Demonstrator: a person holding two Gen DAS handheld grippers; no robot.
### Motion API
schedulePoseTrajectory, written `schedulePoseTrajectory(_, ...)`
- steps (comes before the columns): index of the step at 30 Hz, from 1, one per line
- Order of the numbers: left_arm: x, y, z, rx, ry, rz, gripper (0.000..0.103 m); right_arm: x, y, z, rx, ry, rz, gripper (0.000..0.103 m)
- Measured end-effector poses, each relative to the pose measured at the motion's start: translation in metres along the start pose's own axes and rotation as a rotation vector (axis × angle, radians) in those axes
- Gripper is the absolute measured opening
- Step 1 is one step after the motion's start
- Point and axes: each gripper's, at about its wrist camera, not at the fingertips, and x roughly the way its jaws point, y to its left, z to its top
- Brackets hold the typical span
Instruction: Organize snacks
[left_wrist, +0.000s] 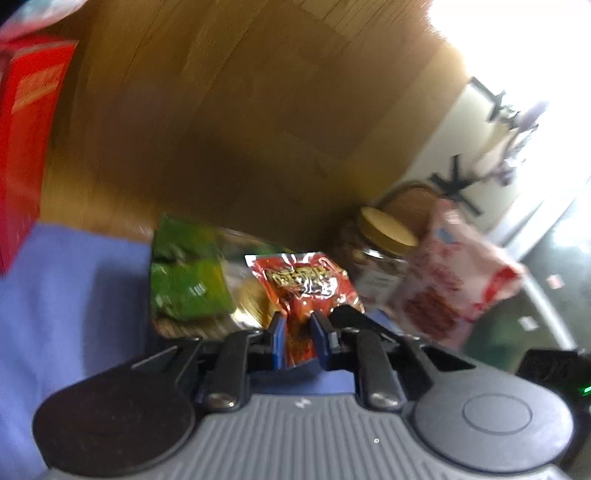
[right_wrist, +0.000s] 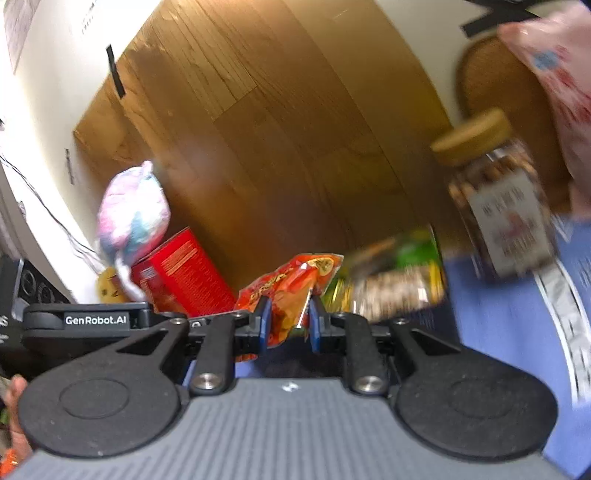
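My left gripper (left_wrist: 298, 322) is shut on a dark red snack packet (left_wrist: 304, 284) with gold lettering, held above a blue cloth (left_wrist: 74, 295). My right gripper (right_wrist: 287, 304) is shut on an orange-red snack packet (right_wrist: 288, 291). Behind them lie a green snack bag (left_wrist: 184, 277) that also shows in the right wrist view (right_wrist: 402, 273), a glass jar with a gold lid (left_wrist: 380, 251) (right_wrist: 498, 199), and a pink-and-white bag (left_wrist: 454, 269) (right_wrist: 554, 74). A red box (left_wrist: 26, 140) (right_wrist: 184, 273) stands at the left.
A wooden panel (left_wrist: 240, 110) (right_wrist: 277, 129) forms the backdrop. A pastel pink-and-blue bag (right_wrist: 131, 218) rests on the red box. The left gripper's body (right_wrist: 85, 319) and a hand (right_wrist: 14, 406) show at the left of the right wrist view.
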Motion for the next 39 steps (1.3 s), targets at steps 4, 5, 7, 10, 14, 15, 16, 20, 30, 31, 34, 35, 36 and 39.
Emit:
schedulePoseTrajectory(4,0.033,0.002,0.007,0.100,0.008,0.208,0.026,0.044,-0.004,0.008,-0.078,0.070,-0.050,0.039)
schedulePoseTrajectory(5,0.035,0.005,0.006,0.099,0.016,0.227,0.026,0.050,-0.005,0.008,-0.097,0.086,-0.072,0.043)
schedulePoseTrajectory(7,0.030,0.009,0.002,0.080,0.004,0.216,0.027,0.048,-0.007,0.007,-0.121,0.058,-0.109,0.049)
schedulePoseTrajectory(10,0.010,0.002,-0.007,0.092,-0.047,0.233,0.029,0.023,-0.016,0.004,-0.054,0.004,-0.087,0.049)
schedulePoseTrajectory(14,-0.016,-0.019,-0.023,0.130,-0.083,0.253,0.032,-0.013,-0.021,-0.007,0.010,-0.036,-0.097,0.049)
schedulePoseTrajectory(15,-0.022,-0.027,-0.030,0.147,-0.088,0.270,0.033,-0.023,-0.021,-0.013,0.019,-0.040,-0.093,0.049)
schedulePoseTrajectory(16,-0.027,-0.034,-0.038,0.166,-0.096,0.285,0.036,-0.031,-0.021,-0.018,0.023,-0.040,-0.097,0.049)
schedulePoseTrajectory(20,-0.050,-0.062,-0.070,0.262,-0.142,0.357,0.050,-0.060,-0.021,-0.045,0.095,-0.062,-0.142,0.067)
schedulePoseTrajectory(30,-0.061,-0.094,-0.132,0.287,-0.116,0.434,0.100,-0.103,-0.026,-0.084,0.244,0.062,-0.095,0.074)
schedulePoseTrajectory(31,-0.062,-0.096,-0.135,0.280,-0.125,0.473,0.103,-0.105,-0.024,-0.085,0.238,0.068,-0.093,0.076)
schedulePoseTrajectory(34,-0.063,-0.100,-0.139,0.285,-0.116,0.488,0.103,-0.111,-0.020,-0.087,0.213,0.091,-0.122,0.085)
schedulePoseTrajectory(35,-0.064,-0.102,-0.140,0.280,-0.114,0.494,0.103,-0.111,-0.018,-0.088,0.199,0.096,-0.123,0.085)
schedulePoseTrajectory(36,-0.065,-0.103,-0.141,0.279,-0.115,0.504,0.103,-0.113,-0.017,-0.089,0.186,0.098,-0.128,0.085)
schedulePoseTrajectory(39,-0.065,-0.108,-0.143,0.296,-0.126,0.547,0.103,-0.118,-0.016,-0.091,0.160,0.087,-0.143,0.086)
